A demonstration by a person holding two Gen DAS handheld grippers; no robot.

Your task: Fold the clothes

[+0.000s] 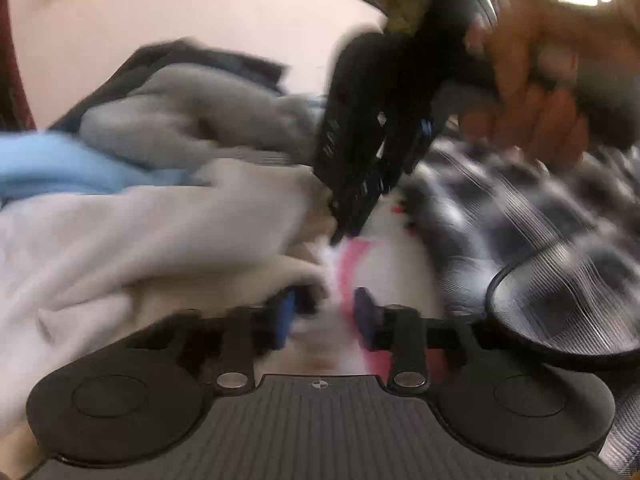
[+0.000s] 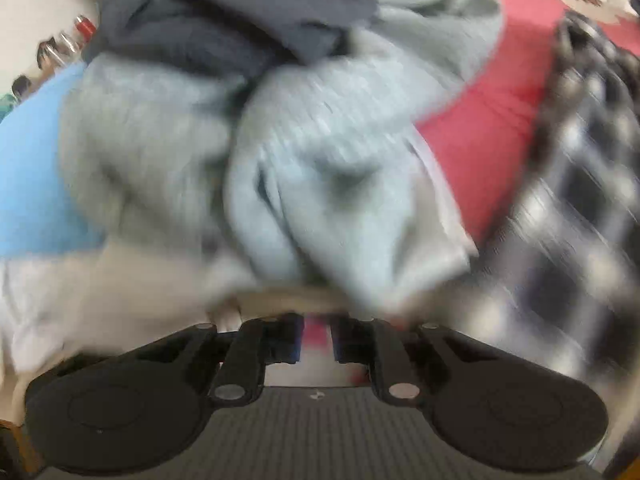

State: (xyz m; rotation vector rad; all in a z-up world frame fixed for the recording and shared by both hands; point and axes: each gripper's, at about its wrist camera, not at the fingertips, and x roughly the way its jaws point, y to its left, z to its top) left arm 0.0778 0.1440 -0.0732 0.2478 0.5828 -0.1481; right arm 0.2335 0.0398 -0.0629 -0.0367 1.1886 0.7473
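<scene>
Both grippers are down in the heap of clothes: the right gripper (image 1: 340, 228), seen from the left wrist camera with a hand (image 1: 536, 92) round its grip, points its tips down into the edge of the cream-white garment (image 1: 140, 232), but blur hides whether it has hold. Its own camera shows the jaws (image 2: 316, 340) nearly closed with a narrow gap, cloth bunched just ahead. Left gripper (image 1: 324, 316) stands part open just beside that cream fold, with white and pink cloth (image 1: 372, 256) straight ahead, so it looks nearer; the grey sweatshirt (image 2: 320, 168) lies beyond.
</scene>
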